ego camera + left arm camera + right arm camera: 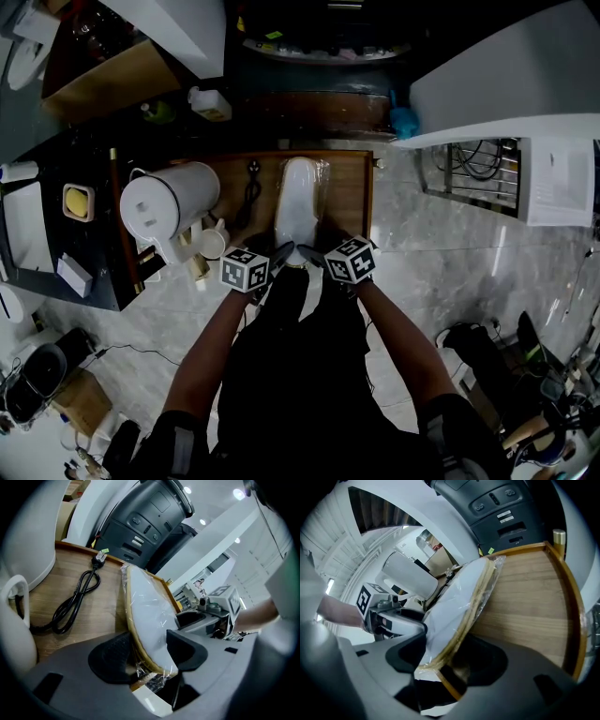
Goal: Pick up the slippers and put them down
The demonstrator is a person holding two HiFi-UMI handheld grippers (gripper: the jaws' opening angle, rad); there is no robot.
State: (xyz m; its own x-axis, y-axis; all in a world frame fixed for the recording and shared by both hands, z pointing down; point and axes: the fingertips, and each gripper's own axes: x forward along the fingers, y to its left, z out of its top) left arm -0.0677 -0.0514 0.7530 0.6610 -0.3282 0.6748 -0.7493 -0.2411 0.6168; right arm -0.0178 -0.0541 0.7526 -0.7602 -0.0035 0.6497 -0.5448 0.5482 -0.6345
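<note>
Plastic-wrapped slippers (300, 202) lying along the wooden tabletop (349, 192). Left gripper (147, 656) and right gripper (450, 660) are each clamping the near end, jaws wide around it. Probably in the put-down step; next is settling it flat, then opening both. White jug (169, 202) and black cord (251, 187) sitting beside; marble floor (441, 262) surrounding.

The wooden table (349, 192) has a low raised rim. On its middle lies a pair of white slippers (300, 202) wrapped in clear plastic. Just beside it on the left lies a black power cord (250, 192), and a white jug (169, 204) stands at the left edge.
</note>
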